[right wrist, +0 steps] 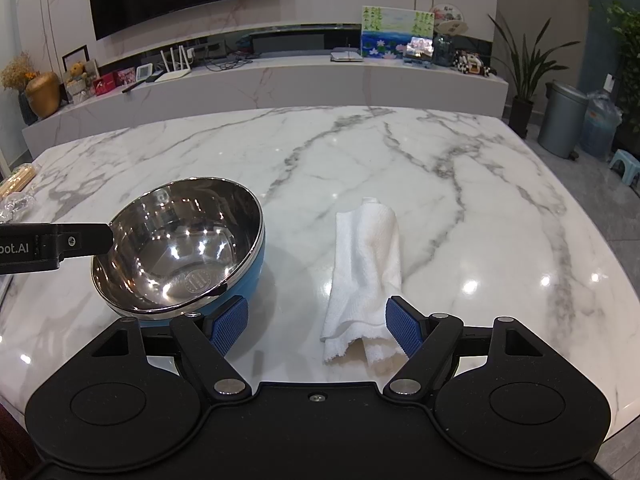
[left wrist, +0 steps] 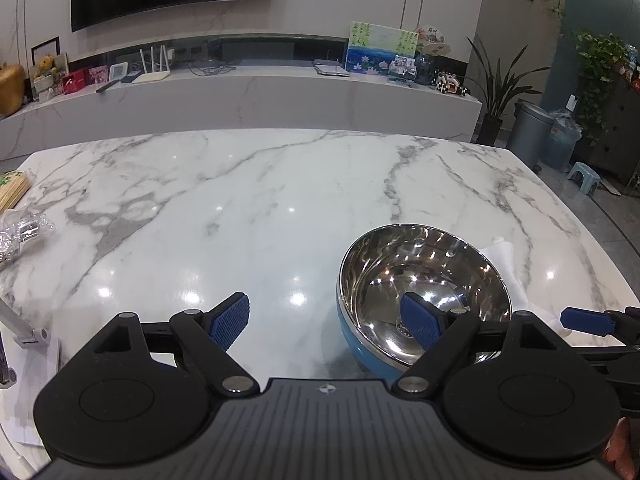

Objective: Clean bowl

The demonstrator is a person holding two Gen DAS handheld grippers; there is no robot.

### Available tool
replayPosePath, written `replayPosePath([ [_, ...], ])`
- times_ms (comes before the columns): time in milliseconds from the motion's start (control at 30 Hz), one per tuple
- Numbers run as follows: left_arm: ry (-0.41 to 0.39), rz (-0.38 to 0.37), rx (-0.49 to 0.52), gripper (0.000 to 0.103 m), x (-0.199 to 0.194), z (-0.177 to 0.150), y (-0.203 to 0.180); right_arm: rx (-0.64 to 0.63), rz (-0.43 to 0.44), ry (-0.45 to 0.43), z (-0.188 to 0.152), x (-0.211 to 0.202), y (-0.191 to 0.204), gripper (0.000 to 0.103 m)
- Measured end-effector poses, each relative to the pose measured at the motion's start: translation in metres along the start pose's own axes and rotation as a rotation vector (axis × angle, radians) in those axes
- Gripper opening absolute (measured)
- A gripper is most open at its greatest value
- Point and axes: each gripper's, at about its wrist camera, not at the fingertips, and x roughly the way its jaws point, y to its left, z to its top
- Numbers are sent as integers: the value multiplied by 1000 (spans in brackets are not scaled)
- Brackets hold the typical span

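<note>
A steel bowl with a blue outside (left wrist: 424, 284) (right wrist: 180, 248) sits tilted on the marble table. My left gripper (left wrist: 326, 322) is open; its right finger reaches over the bowl's near rim, its left finger is outside the bowl. A white folded cloth (right wrist: 366, 272) lies right of the bowl; a part of it shows behind the bowl in the left wrist view (left wrist: 508, 264). My right gripper (right wrist: 318, 326) is open, low over the cloth's near end, with its right finger (right wrist: 404, 330) beside the cloth. The left gripper's finger (right wrist: 56, 244) shows at the bowl's left rim.
Bamboo skewers (left wrist: 14, 190) and a clear plastic wrapper (left wrist: 22, 232) lie at the table's left edge. A metal stand (left wrist: 24, 328) and paper sit at the near left. A bin (right wrist: 562, 120) and a blue stool (right wrist: 624, 164) stand on the floor to the right.
</note>
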Motion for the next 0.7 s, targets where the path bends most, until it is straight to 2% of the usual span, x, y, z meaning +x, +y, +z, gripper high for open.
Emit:
replayPosePath([
  [700, 19, 5, -4, 83, 10, 7, 7, -6, 6, -3, 5, 7, -6, 74],
])
